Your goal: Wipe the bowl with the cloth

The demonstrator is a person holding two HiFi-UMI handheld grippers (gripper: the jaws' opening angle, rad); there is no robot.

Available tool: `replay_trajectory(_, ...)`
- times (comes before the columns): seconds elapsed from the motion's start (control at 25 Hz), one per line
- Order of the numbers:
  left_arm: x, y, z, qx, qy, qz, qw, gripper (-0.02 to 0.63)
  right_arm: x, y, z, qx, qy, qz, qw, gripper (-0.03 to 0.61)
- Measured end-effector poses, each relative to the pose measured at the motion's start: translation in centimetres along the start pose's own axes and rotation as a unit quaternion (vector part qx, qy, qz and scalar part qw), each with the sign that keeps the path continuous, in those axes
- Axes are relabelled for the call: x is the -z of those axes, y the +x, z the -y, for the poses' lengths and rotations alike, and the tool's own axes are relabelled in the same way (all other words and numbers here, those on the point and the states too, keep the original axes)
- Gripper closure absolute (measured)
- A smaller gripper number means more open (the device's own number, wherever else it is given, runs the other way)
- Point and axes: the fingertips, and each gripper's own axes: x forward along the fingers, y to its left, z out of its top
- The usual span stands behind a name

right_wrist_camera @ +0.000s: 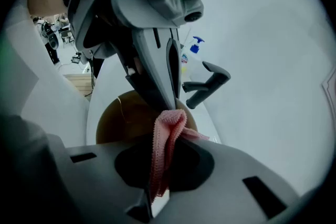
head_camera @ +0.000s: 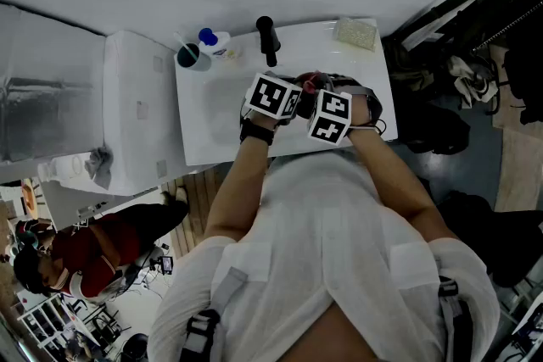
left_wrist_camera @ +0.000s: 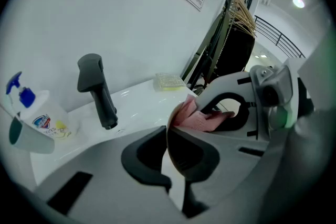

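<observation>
A brown bowl [right_wrist_camera: 126, 120] is held over a white basin [head_camera: 212, 110]. My left gripper [left_wrist_camera: 167, 136] is shut on the bowl's thin rim [left_wrist_camera: 169, 131], which runs edge-on between the dark pads. My right gripper [right_wrist_camera: 164, 157] is shut on a folded pink cloth [right_wrist_camera: 167, 136]. The cloth's bunched end lies against the bowl, right beside the left gripper's fingers [right_wrist_camera: 157, 78]. In the left gripper view, the pink cloth [left_wrist_camera: 195, 115] shows just past the rim, with the right gripper's white body behind it. In the head view, the two grippers sit close together, left gripper [head_camera: 284, 97] and right gripper [head_camera: 327, 110].
A black faucet [head_camera: 268, 38] stands at the back of the basin. At the back left are a blue-topped spray bottle [head_camera: 214, 39] and a dark cup [head_camera: 188, 55]. A yellow-green sponge [head_camera: 355, 32] lies at the back right. A white wall runs behind the basin.
</observation>
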Motion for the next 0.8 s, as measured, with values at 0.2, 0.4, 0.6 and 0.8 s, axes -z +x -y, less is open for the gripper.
replay_trajectory(0.2,0.0,0.1,-0.7,-0.012,-0.003,0.001,0.9999,0.594,1.5,0.0,-0.7,-0.027,0.009,-0.052,0.998,0.54)
replay_trajectory(0.4,-0.3,0.0,-1.4,-0.02,-0.011,0.011,0.9997,0.592,1.4,-0.2,-2.2,-0.073,0.03,-0.053,0.996,0.54)
replay_trajectory(0.6,-0.8,-0.1,-1.8,-0.025,-0.022,0.02,0.9993,0.592,0.0,-0.9,-3.1,-0.111,0.052,-0.019,0.992,0.54)
replay_trajectory(0.8,-1.3,-0.2,-1.7,-0.027,-0.022,0.028,0.999,0.593,-2.8,-1.7,-3.4,-0.133,0.076,0.048,0.987,0.54)
